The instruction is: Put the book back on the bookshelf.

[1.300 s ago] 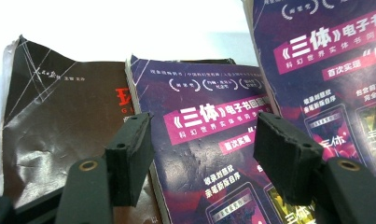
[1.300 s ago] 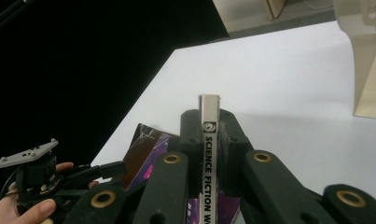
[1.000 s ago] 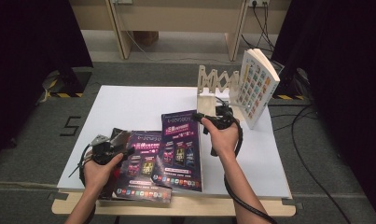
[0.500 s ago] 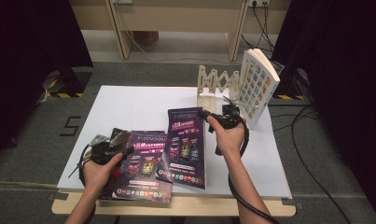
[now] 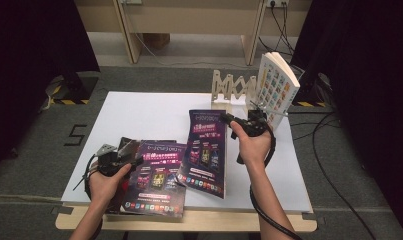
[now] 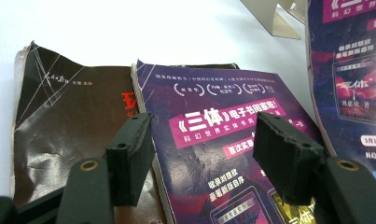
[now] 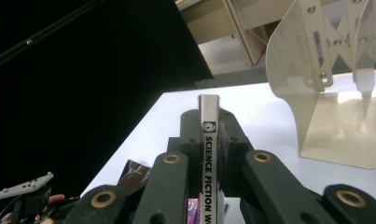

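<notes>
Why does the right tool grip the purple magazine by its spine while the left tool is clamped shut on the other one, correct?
Not quite: the left tool is open above the other magazine, as the left gripper view shows. The right tool does grip the purple magazine by its spine.

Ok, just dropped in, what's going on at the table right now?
A person is sorting books at a white table. The right hand-held gripper is shut on the spine edge of a purple science fiction magazine, tilting it up near the beige expanding book rack, where one thick book already stands. The left hand-held gripper is open over a second purple magazine lying on a dark brown book.
</notes>
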A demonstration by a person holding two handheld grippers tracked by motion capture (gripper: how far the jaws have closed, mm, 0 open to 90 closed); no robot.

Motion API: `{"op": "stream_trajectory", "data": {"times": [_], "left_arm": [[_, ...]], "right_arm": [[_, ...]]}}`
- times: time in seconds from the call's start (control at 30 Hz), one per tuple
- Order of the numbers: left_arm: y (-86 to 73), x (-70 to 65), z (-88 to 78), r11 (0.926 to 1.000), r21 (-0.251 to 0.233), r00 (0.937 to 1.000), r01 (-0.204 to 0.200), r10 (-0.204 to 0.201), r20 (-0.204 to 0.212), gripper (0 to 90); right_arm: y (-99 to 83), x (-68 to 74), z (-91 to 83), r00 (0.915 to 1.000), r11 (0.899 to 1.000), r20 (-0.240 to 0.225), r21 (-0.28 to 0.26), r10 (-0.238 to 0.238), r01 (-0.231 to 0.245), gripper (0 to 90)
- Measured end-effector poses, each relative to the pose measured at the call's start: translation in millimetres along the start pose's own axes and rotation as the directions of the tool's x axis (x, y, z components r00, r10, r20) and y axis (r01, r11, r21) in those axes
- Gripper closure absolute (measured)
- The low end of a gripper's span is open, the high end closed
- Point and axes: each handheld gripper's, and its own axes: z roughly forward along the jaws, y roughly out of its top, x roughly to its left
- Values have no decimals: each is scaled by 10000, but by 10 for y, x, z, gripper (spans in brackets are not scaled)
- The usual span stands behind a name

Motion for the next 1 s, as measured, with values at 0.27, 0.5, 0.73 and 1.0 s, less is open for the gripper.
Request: {"op": "stream_trajectory", "data": {"times": [0.27,0.5,0.73,1.0], "left_arm": [[-1,-1,1,10000,0,10000,4,-4,-7,368],[5,0,-2,10000,-33,10000,24,-24,-2,369],[6,0,-3,10000,-45,10000,25,-25,-2,368],[8,1,-2,10000,-29,10000,30,-30,1,368]], "right_arm": [[57,-28,-107,9999,9991,115,-408,-72,77,836],[100,-47,-179,9994,9980,319,-609,-166,185,836],[136,-55,-251,9989,9956,437,-914,-148,188,836],[180,-64,-340,9981,9923,572,-1202,-228,295,836]]}}
